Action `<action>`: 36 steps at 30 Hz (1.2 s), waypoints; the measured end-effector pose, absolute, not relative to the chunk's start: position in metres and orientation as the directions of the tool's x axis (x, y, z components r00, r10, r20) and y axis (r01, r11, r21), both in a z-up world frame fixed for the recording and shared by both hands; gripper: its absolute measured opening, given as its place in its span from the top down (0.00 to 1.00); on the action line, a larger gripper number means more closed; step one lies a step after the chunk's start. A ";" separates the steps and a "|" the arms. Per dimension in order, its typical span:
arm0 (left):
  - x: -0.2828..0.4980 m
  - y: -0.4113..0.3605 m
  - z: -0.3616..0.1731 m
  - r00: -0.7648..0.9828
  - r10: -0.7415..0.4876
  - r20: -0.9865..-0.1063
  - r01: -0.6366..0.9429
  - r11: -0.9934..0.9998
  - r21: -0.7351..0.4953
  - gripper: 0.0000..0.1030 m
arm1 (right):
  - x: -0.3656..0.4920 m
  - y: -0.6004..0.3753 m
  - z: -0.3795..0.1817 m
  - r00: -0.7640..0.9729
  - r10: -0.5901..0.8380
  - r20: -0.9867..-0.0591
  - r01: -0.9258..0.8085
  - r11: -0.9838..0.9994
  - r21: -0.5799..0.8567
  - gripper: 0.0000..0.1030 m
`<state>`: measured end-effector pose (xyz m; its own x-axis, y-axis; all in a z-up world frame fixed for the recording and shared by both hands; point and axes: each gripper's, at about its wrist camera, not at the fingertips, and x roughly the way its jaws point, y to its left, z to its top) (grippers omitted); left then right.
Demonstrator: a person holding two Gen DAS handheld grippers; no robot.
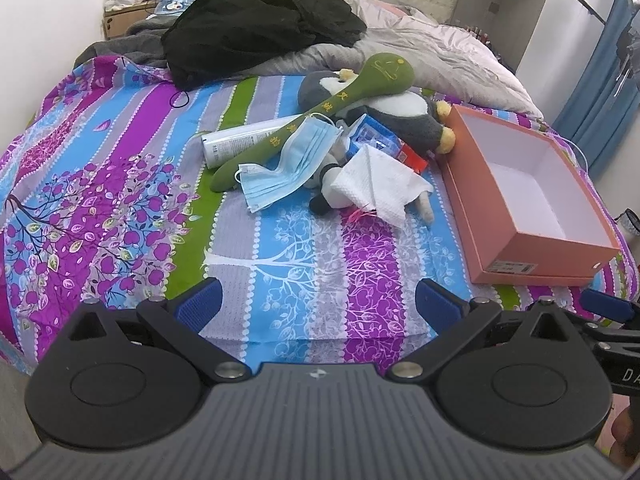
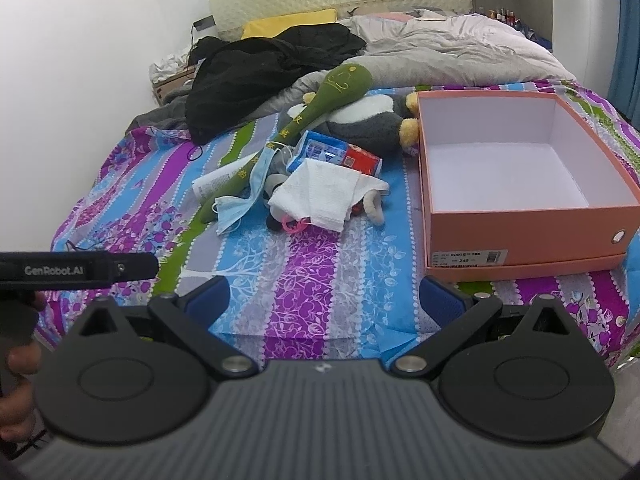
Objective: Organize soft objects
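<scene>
- My left gripper point(image 1: 318, 304) hangs over the near edge of the purple, blue and green striped bedsheet point(image 1: 120, 184), jaws spread wide, gripping nothing.
- My right gripper point(image 2: 324, 300) is likewise wide and empty beside it.
- Well ahead of both lies the heap: a long green plush mallet point(image 1: 320, 116) across a grey-and-white plush penguin point(image 1: 404, 110), a pale blue face mask point(image 1: 280, 168), a white paper towel point(image 1: 380, 184) and a white spray can point(image 1: 240, 140).
- The open salmon-pink cardboard shoebox point(image 2: 532, 236) stands just right of the heap, ahead of my right gripper.
</scene>
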<state>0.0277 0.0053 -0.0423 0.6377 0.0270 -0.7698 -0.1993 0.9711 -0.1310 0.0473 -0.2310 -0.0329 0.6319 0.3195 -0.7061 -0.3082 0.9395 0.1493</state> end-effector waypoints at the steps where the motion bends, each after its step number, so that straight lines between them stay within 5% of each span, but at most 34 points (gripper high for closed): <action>1: 0.029 0.006 -0.043 0.636 0.026 -0.771 -0.200 0.971 -0.132 0.00 | 0.048 -0.231 -0.034 0.631 0.319 -0.707 -0.307 0.940 0.149 0.00; 29: 0.125 0.043 -0.129 0.527 -0.002 -0.850 -0.188 0.975 -0.119 0.00 | 0.119 -0.197 -0.087 0.602 0.329 -0.728 -0.345 0.929 0.134 0.05; 36: 0.164 0.067 -0.160 0.510 0.004 -0.860 -0.210 0.970 -0.120 0.00 | 0.148 -0.183 -0.110 0.582 0.326 -0.745 -0.361 0.925 0.123 0.26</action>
